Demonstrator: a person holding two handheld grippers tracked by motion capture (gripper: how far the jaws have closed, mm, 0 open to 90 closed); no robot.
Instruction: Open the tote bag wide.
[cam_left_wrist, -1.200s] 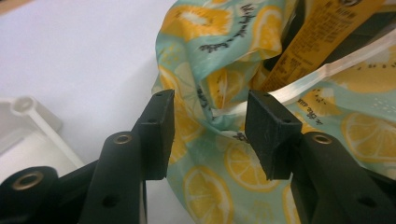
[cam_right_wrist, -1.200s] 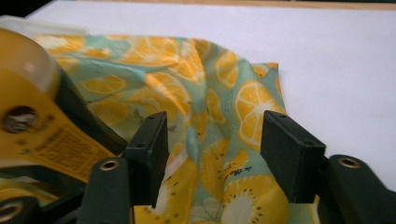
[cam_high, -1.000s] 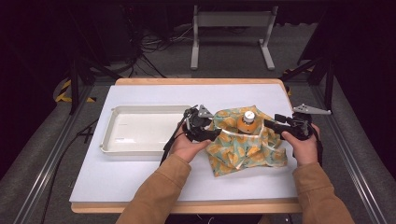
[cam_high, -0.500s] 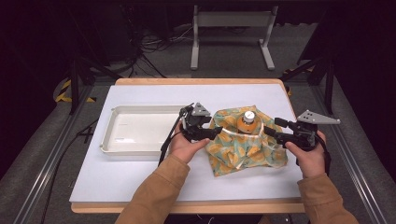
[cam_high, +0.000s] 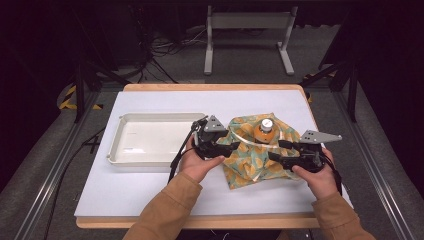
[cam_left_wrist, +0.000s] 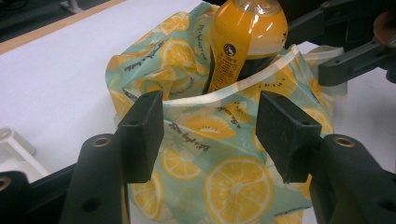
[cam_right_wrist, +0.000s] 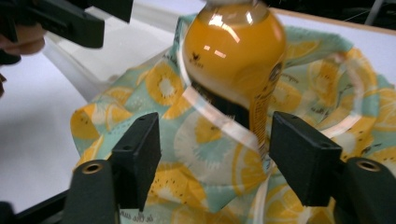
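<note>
An orange juice bottle (cam_high: 265, 129) with a white cap stands upright inside a lemon-print cloth bag (cam_high: 250, 162) on the white table cover. My left gripper (cam_high: 227, 148) sits at the bag's left side, jaws wide. In the left gripper view the bag's rim (cam_left_wrist: 224, 100) and the bottle (cam_left_wrist: 247, 32) lie between and beyond the open gripper (cam_left_wrist: 212, 133). My right gripper (cam_high: 277, 151) is at the bag's right side. Its own view has the open gripper (cam_right_wrist: 215, 154) spread around the cloth (cam_right_wrist: 205, 140), with the bottle (cam_right_wrist: 233, 51) just beyond. Neither pair of pads presses the cloth.
A shallow white tray (cam_high: 116, 150) lies left of the bag, close behind the left hand. The table's near wooden edge (cam_high: 200, 221) runs below both forearms. A metal frame (cam_high: 247, 22) stands on the floor past the far edge.
My right gripper has slid toward the near edge along the bag's right side. The left gripper shifted slightly. The bottle still stands in the bag.
</note>
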